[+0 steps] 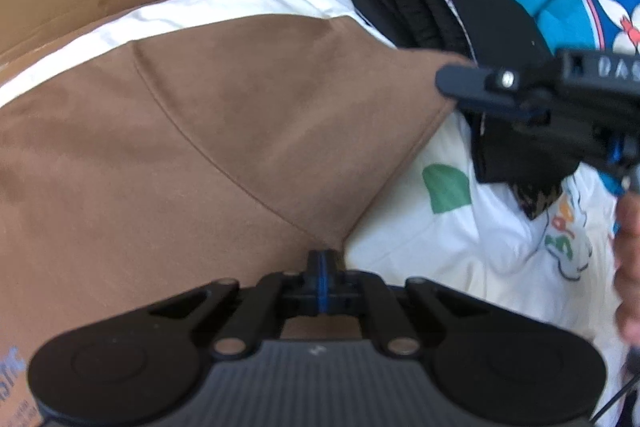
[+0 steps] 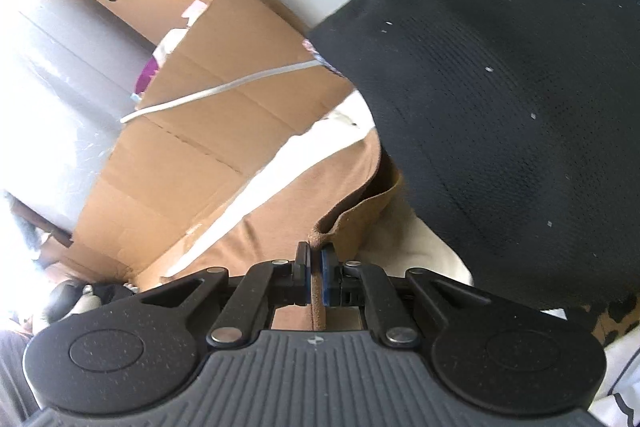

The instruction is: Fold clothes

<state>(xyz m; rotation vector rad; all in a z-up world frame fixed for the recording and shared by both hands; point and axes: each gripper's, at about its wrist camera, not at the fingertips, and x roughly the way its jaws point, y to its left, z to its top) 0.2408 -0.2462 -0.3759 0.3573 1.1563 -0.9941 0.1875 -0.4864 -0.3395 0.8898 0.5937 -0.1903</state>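
Brown suede-like garment (image 1: 208,131) lies spread over a white printed bedsheet (image 1: 460,247). Left tool (image 1: 322,261) has both fingers pressed together on the garment's near edge. Right tool (image 2: 315,269) is clamped on a brown hem fold, beside a folded black mesh garment (image 2: 500,107). Flattened cardboard box (image 2: 208,131) stands along the bed's far edge.

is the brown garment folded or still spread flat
Partly folded: the brown garment has one layer doubled over, its corners pinched by the left gripper and right gripper.
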